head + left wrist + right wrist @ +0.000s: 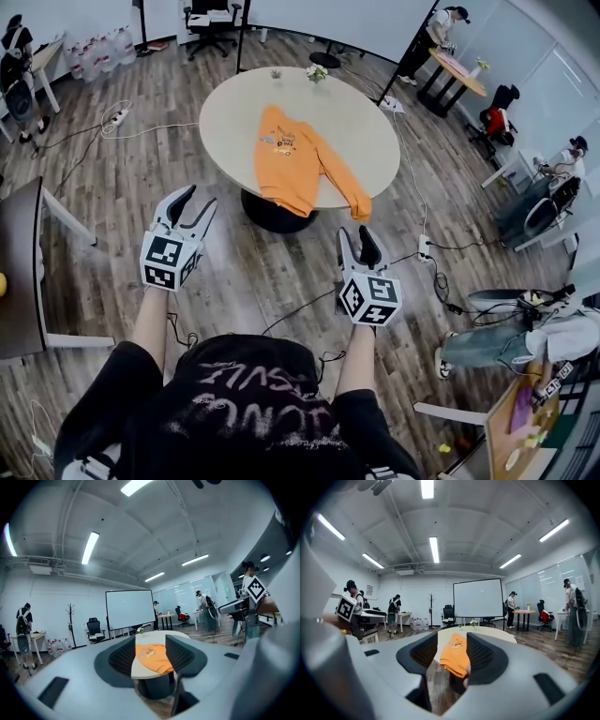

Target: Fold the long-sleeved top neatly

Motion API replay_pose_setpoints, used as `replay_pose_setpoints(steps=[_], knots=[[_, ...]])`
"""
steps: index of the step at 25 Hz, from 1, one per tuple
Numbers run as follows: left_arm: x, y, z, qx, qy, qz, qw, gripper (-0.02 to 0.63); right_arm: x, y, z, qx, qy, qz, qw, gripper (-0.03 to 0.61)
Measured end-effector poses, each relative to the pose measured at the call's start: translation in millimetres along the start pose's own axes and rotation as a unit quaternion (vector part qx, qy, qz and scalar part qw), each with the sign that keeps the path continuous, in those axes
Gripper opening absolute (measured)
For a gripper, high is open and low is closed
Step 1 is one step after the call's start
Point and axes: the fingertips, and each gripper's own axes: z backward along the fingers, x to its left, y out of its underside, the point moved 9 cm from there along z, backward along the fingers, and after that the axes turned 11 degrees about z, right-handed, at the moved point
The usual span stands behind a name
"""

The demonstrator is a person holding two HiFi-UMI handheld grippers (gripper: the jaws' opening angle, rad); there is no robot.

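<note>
round table (375,141), rumpled orange top (295,161)

One orange long-sleeved top (298,159) lies on one round cream-topped table (234,112). There are two grey two-jaw grippers: the left gripper (202,197) and the right gripper (354,234). Each carries one cube with black-and-white square markers (167,261), so two cubes in all. One small vase of white flowers (317,73) stands on the table. Beyond it are one white projection screen (478,597), one thin black coat stand (431,603) and one black wheeled office chair (210,21). One smaller round wooden table (457,67) has one person (433,33) standing at it. The clear water bottles (98,52) by the wall are too small to count.
</note>
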Motion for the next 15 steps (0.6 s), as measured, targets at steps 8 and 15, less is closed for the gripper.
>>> replay_pose_setpoints(steps=[8,15], knots=[[15,8,-2,0.006,0.022,0.011,0.9997,0.199,16,-1,-3,0.01,0.012,0.008,1.0,0.204],[24,17,-22,0.018,0.028,0.025,0.9991,0.198,11,2,-21,0.019,0.011,0.007,1.0,0.204]])
